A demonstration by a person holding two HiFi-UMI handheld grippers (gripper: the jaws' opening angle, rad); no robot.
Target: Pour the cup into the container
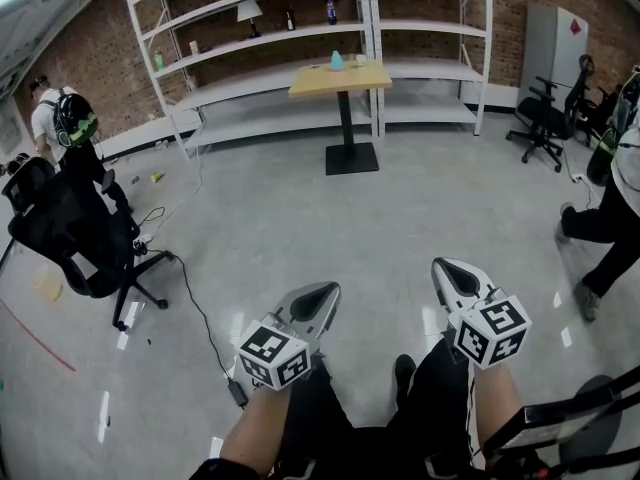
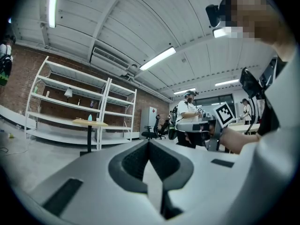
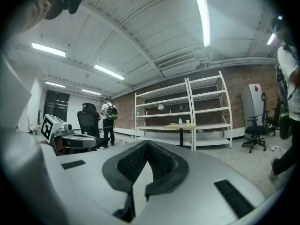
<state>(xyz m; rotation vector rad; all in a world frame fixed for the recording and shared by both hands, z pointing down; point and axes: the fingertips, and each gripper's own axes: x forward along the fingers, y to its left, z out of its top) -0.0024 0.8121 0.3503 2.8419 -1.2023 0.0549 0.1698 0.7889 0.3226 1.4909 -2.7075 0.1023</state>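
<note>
Low in the head view, the grey left gripper [image 1: 318,298] and the grey right gripper [image 1: 455,274] point out over the grey floor [image 1: 270,208]. Far away, at the upper middle, a wooden-top table on a black post [image 1: 340,80] holds a small white cup [image 1: 361,59] beside a light blue rounded thing [image 1: 337,61].

In the left gripper view, the left gripper [image 2: 149,144] has its jaws closed tip to tip with nothing in them. The table [image 2: 89,123] sits small at the middle left.

In the right gripper view, the right gripper [image 3: 147,144] is closed tight and empty too. The table [image 3: 180,124] and cup [image 3: 187,121] stand just right of the middle, before tall white metal shelves [image 3: 206,111].
</note>
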